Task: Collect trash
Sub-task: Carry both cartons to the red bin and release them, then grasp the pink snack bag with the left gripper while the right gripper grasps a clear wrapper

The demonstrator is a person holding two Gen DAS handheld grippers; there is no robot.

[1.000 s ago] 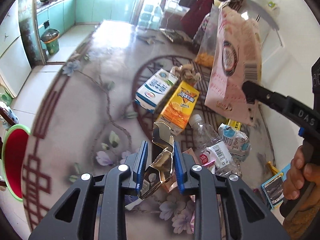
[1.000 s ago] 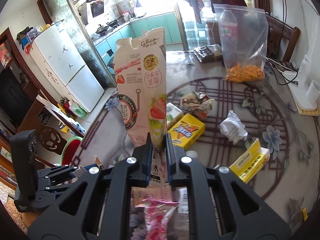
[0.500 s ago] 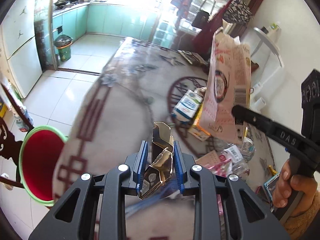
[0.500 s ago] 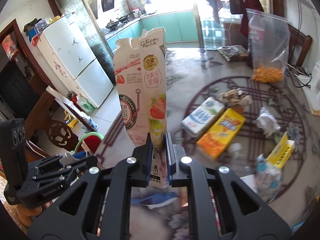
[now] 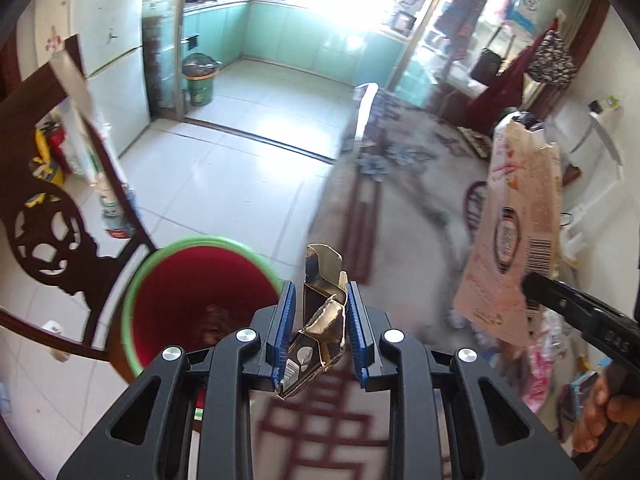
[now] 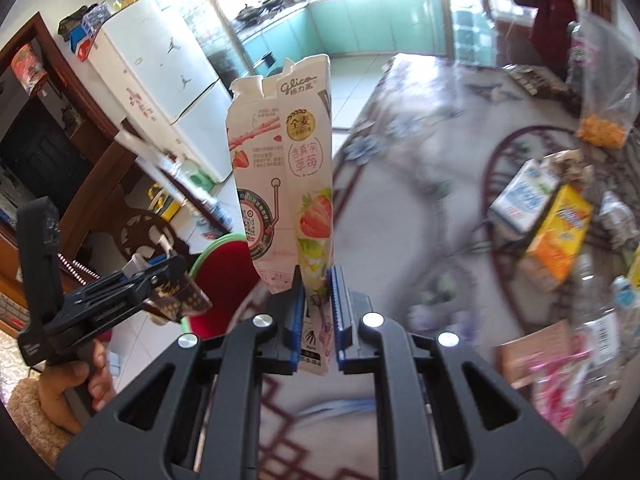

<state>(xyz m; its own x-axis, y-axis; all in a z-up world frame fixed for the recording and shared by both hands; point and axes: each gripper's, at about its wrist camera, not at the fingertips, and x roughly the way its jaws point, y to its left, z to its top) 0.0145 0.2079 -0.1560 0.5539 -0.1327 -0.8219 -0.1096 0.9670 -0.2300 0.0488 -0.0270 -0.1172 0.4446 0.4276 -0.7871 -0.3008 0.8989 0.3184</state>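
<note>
My left gripper (image 5: pixel 320 300) is shut on a crumpled gold foil box (image 5: pixel 320 312), held near the table's left edge beside a red bin with a green rim (image 5: pixel 200 304). My right gripper (image 6: pixel 316 280) is shut on a flattened pink strawberry snack box (image 6: pixel 288 168), held upright above the table. The snack box also shows in the left wrist view (image 5: pixel 516 232), to the right of the left gripper. In the right wrist view the left gripper (image 6: pixel 176 280) with the foil box (image 6: pixel 178 296) is in front of the red bin (image 6: pixel 224 276).
A floral table (image 6: pixel 420 208) carries a white-blue carton (image 6: pixel 524 196), an orange carton (image 6: pixel 560 236), a plastic bottle (image 6: pixel 600 320), pink wrappers (image 6: pixel 560 384) and a bag with orange snacks (image 6: pixel 604 132). A carved wooden chair (image 5: pixel 52 232) stands by the bin. A fridge (image 6: pixel 168 80) and kitchen lie beyond.
Both grippers have swung left, away from the table's trash pile. The left gripper with the foil box now sits next to the red bin; the snack box followed.
</note>
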